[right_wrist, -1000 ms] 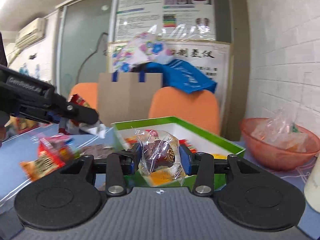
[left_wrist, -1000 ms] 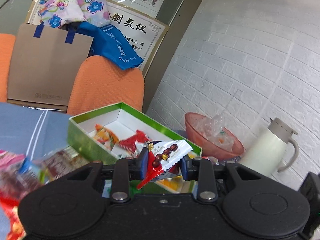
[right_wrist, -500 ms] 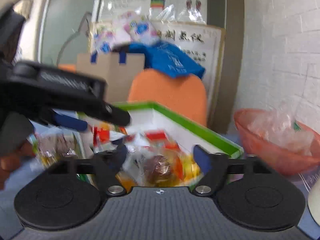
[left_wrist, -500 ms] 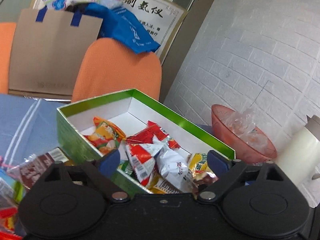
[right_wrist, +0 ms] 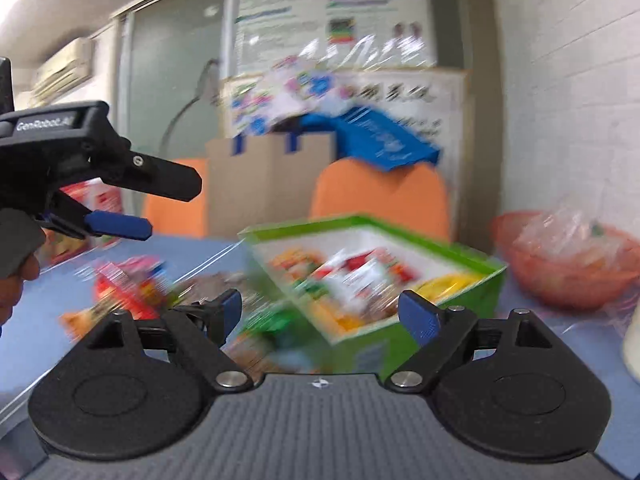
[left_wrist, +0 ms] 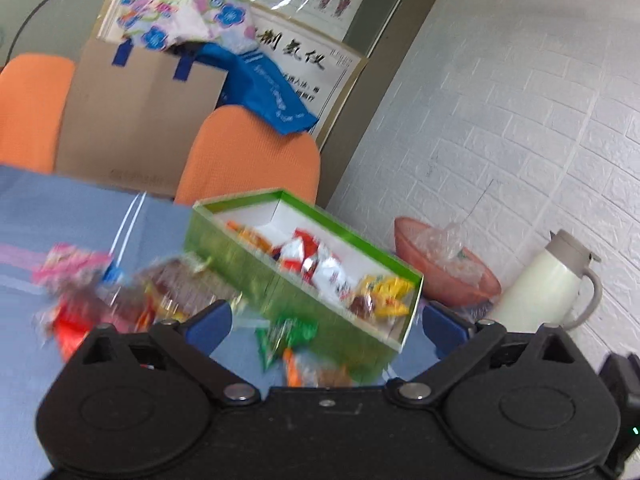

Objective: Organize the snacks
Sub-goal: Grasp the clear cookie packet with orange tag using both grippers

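A green box (left_wrist: 256, 270) with a white inside stands on the blue table and holds several snack packets (left_wrist: 320, 260). It also shows in the right wrist view (right_wrist: 472, 292). Loose snack packets (left_wrist: 120, 292) lie on the table left of the box, blurred, and show in the right wrist view (right_wrist: 128, 284). My left gripper (left_wrist: 326, 326) is open and empty, back from the box's near side. My right gripper (right_wrist: 320, 312) is open and empty, in front of the box. The left gripper also shows in the right wrist view (right_wrist: 116, 208), at the left.
A pink bowl (left_wrist: 444, 284) with clear plastic wrap and a white thermos jug (left_wrist: 548, 292) stand right of the box by the brick wall. Two orange chairs (left_wrist: 248, 152) and a brown paper bag (left_wrist: 132, 116) stand behind the table.
Both grippers opened and let their snack packets go into the green box, then drew back from it. Both views are now blurred with motion.
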Demonstrator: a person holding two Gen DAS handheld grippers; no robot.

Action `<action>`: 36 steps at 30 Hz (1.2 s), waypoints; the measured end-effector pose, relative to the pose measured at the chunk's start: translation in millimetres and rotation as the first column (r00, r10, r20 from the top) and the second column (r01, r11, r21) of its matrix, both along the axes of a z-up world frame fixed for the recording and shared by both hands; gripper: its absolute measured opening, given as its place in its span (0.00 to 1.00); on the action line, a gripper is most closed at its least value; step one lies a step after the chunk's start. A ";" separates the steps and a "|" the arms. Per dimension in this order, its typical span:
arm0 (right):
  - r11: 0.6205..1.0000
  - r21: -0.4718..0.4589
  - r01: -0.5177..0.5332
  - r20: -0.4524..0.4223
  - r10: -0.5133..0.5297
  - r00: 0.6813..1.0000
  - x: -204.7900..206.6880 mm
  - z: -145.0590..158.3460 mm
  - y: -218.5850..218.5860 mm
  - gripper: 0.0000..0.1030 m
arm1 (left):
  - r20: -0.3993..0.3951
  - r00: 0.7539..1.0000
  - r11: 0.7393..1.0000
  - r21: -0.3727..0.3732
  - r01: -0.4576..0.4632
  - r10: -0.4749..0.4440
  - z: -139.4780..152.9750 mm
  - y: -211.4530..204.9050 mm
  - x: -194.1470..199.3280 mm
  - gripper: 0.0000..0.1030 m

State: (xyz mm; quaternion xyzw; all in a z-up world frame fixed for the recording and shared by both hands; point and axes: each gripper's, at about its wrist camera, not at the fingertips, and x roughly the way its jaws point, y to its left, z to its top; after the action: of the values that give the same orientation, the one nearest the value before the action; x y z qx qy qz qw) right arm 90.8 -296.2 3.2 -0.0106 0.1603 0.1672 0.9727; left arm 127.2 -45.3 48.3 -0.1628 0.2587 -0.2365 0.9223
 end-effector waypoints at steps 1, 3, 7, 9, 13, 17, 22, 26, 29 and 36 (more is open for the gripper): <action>0.999 -0.020 -0.038 -0.029 0.037 0.999 1.0 -4.5 5.5 1.00 | -0.020 1.000 1.000 0.003 -0.002 0.002 -6.1 5.8 -9.5 1.00; 0.993 -0.087 -0.075 -0.066 0.069 0.995 5.1 -10.7 18.5 1.00 | -0.035 0.999 1.000 0.010 -0.015 0.015 -14.7 16.1 -26.1 1.00; 0.968 -0.217 -0.130 -0.075 0.116 0.990 20.2 -17.4 44.4 1.00 | -0.043 0.999 0.999 -0.005 -0.033 0.032 -25.2 36.6 -53.8 1.00; 0.957 -0.255 -0.137 -0.076 0.121 0.990 29.8 -20.8 52.6 1.00 | -0.050 0.998 0.999 -0.016 -0.041 0.040 -27.4 46.2 -61.9 1.00; 0.959 -0.224 -0.175 -0.181 0.135 0.974 45.9 -27.4 60.8 0.76 | -0.046 0.998 0.999 -0.020 -0.048 0.047 -28.9 59.4 -71.2 1.00; 0.951 -0.187 -0.248 -0.205 0.209 0.956 16.3 -27.6 80.8 0.70 | -0.059 0.998 1.000 -0.017 -0.025 0.024 -36.3 61.0 -72.3 1.00; 0.954 -0.085 -0.288 -0.195 0.268 0.944 -27.3 -21.1 96.7 0.96 | -0.130 0.991 0.999 -0.042 0.008 -0.014 -57.2 53.9 -68.0 1.00; 0.958 -0.097 -0.271 -0.166 0.253 0.953 -44.7 -20.7 94.2 1.00 | -0.164 0.986 0.998 -0.056 0.024 -0.033 -66.1 43.8 -53.4 1.00; 0.965 -0.096 -0.246 -0.173 0.227 0.958 -41.8 -19.9 89.6 1.00 | -0.170 0.984 0.996 -0.070 0.046 -0.057 -67.3 34.1 -37.5 1.00; 0.968 -0.040 -0.248 -0.216 0.234 0.948 -27.8 -27.1 87.3 1.00 | -0.215 0.973 0.996 -0.062 0.070 -0.082 -73.9 20.9 -17.5 0.89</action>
State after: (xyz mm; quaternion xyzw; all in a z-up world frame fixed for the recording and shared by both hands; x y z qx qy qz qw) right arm 63.0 -208.9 -23.9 -0.0450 0.2646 0.2795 0.9219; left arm 109.7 -24.4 -25.6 -0.2023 0.3574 -0.2591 0.8742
